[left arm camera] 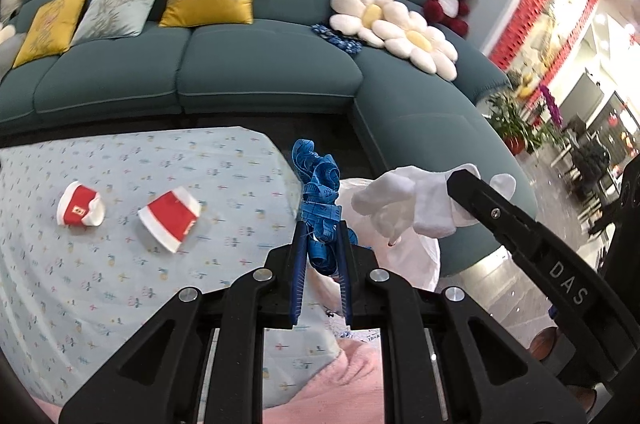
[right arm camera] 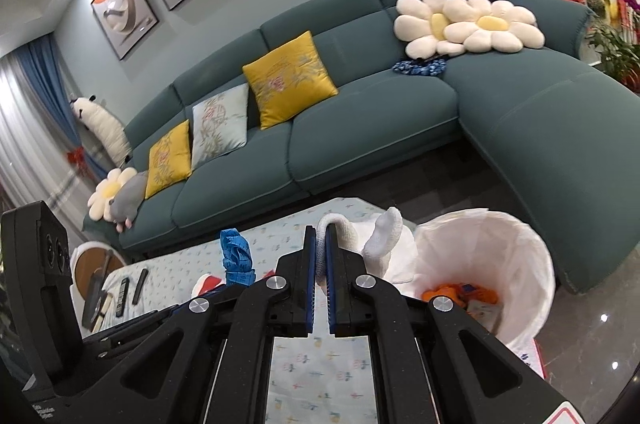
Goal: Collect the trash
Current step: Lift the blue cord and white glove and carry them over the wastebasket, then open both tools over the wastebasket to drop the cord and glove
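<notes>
The left gripper (left arm camera: 322,224) has its jaws clamped on a crumpled blue measuring tape (left arm camera: 319,183), held in the air past the edge of the desk (left arm camera: 120,284) with its pale floral cloth. The right gripper (right arm camera: 321,236) has its jaws pressed together on a white knitted sock (right arm camera: 384,228) — the sock hangs just beside the white-lined waste bin (right arm camera: 536,264), which holds orange scraps. Two crushed red-and-white paper cups (left arm camera: 168,218) lie on the desk — well apart from both grippers.
</notes>
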Demonstrator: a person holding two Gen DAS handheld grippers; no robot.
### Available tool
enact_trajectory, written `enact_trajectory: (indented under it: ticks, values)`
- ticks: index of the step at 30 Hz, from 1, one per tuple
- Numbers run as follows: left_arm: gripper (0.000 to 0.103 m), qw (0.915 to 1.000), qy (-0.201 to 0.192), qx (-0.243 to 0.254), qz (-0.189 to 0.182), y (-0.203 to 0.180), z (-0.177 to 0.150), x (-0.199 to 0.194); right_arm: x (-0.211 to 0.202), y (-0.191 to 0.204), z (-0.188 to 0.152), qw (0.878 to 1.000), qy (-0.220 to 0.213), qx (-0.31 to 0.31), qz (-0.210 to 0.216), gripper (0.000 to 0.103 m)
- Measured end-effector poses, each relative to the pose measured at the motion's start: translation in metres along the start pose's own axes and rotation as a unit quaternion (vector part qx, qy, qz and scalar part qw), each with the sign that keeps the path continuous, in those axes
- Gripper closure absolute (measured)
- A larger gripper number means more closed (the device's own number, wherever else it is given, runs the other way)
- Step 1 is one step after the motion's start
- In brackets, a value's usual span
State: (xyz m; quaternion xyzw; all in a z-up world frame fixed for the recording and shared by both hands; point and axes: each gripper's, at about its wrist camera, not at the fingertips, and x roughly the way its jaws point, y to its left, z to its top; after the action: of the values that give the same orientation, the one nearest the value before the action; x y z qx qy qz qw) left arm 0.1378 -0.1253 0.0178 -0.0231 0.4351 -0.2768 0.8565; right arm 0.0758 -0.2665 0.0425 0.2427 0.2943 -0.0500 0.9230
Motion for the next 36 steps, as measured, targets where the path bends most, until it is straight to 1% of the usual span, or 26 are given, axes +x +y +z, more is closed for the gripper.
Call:
enact_trajectory:
  ticks: [9, 15, 28, 36]
  values:
    - [0.089, 0.9992, 0.013, 0.035, -0.013, -0.043, -0.002, 0.018, -0.014, -0.041, 0.002, 1.0, -0.009, 0.022, -0.02, 0.099]
    - [0.089, 0.998, 0.024, 0.054, -0.02, -0.064, -0.001, 0.029, -0.019, -0.065, 0.002, 0.999, -0.011, 0.041, -0.032, 0.099]
    - [0.089, 0.9951, 0.051, 0.076, -0.036, -0.089, -0.005, 0.06, -0.01, -0.098, 0.0, 0.997, -0.001, 0.064, -0.048, 0.099]
    - [0.088, 0.9936, 0.065, 0.083, -0.042, -0.094, -0.003, 0.079, 0.004, -0.11, -0.002, 0.996, 0.012, 0.068, -0.055, 0.099]
